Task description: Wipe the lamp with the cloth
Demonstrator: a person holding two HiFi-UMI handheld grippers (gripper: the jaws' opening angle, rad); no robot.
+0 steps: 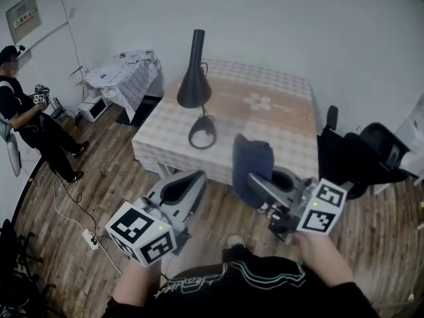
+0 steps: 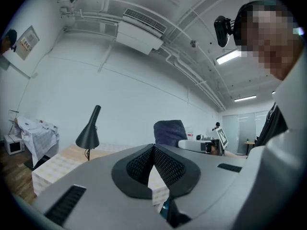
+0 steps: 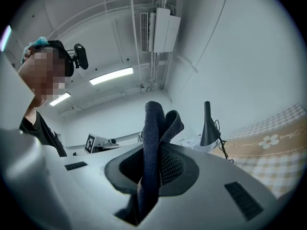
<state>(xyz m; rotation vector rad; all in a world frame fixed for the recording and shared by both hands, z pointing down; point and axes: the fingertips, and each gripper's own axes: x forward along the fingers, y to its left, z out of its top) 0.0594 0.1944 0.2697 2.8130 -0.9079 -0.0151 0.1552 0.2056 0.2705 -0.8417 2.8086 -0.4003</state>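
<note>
The black cone-shaded desk lamp (image 1: 194, 78) stands on the far-left part of the table with a checked beige cover (image 1: 278, 121), its ring-shaped base nearer than the shade. The right gripper (image 1: 260, 185) has its jaws clamped on the dark blue folded cloth (image 1: 252, 161), which stands up from them in the air at the table's near edge, right of the lamp and apart from it. The left gripper (image 1: 191, 183) hovers off the table's near-left corner, jaws pressed together with nothing between them
</note>
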